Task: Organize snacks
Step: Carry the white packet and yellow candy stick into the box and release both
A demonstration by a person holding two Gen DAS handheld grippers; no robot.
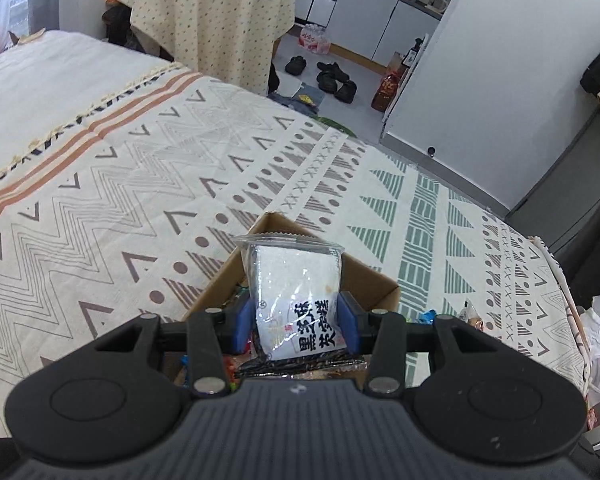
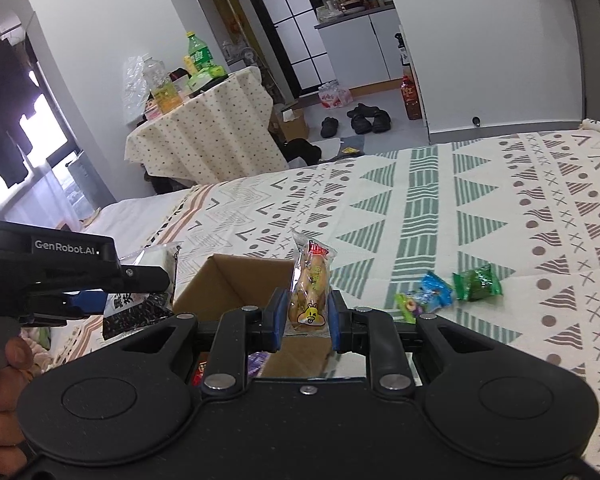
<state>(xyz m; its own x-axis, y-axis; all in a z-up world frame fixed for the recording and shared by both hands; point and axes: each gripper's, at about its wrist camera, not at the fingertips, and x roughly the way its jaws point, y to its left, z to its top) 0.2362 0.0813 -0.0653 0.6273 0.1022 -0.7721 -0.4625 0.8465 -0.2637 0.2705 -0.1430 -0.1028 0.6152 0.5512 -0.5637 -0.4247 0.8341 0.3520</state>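
My left gripper [image 1: 297, 322] is shut on a clear packet with a white cake and black lettering [image 1: 296, 292], held upright over an open cardboard box [image 1: 370, 280] that has several snacks inside. In the right wrist view my right gripper [image 2: 305, 316] is shut on a clear packet with a golden pastry and a yellow cartoon label [image 2: 310, 284], above the same cardboard box [image 2: 228, 280]. The left gripper [image 2: 140, 280] shows at the left there, a hand on its handle, with the white packet [image 2: 156, 258] in its jaws.
The box sits on a bed with a patterned cover [image 1: 140, 184]. Loose snacks lie on the cover to the right: a green packet [image 2: 478, 282], a blue one [image 2: 436, 288]. A cloth-covered round table with bottles [image 2: 204, 128] and shoes [image 2: 364, 118] on the floor lie beyond.
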